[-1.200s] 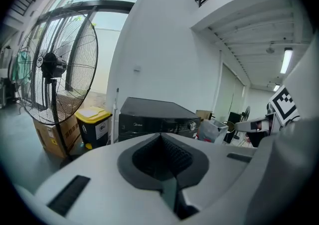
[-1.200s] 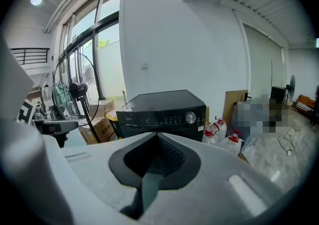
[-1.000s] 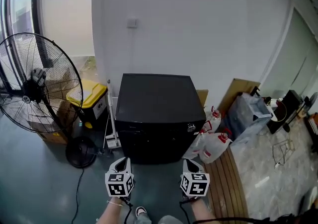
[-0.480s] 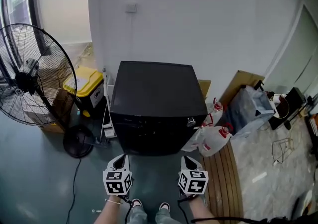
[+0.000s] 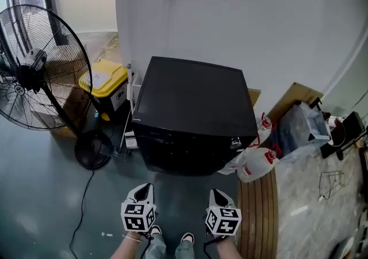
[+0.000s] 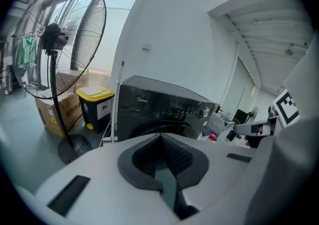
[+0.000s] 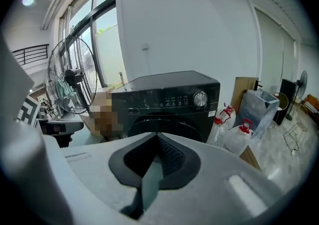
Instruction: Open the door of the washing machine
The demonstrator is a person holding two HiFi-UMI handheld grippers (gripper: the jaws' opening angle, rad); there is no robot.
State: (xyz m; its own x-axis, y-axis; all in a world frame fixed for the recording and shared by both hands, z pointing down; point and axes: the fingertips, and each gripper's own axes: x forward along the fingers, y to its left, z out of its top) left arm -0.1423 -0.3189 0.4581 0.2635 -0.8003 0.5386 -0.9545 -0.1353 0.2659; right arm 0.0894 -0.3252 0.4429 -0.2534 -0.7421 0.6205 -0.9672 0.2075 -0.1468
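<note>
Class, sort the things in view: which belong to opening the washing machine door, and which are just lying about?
Belong to the job: washing machine, its door, left gripper, right gripper.
Lying about: standing fan, yellow-lidded bin, cardboard box, plastic jugs.

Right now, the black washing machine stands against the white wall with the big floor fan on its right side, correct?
Not quite. The floor fan stands on the left of the washing machine, beyond the yellow-lidded bin, as the head view shows. The machine is black and stands against the white wall.
</note>
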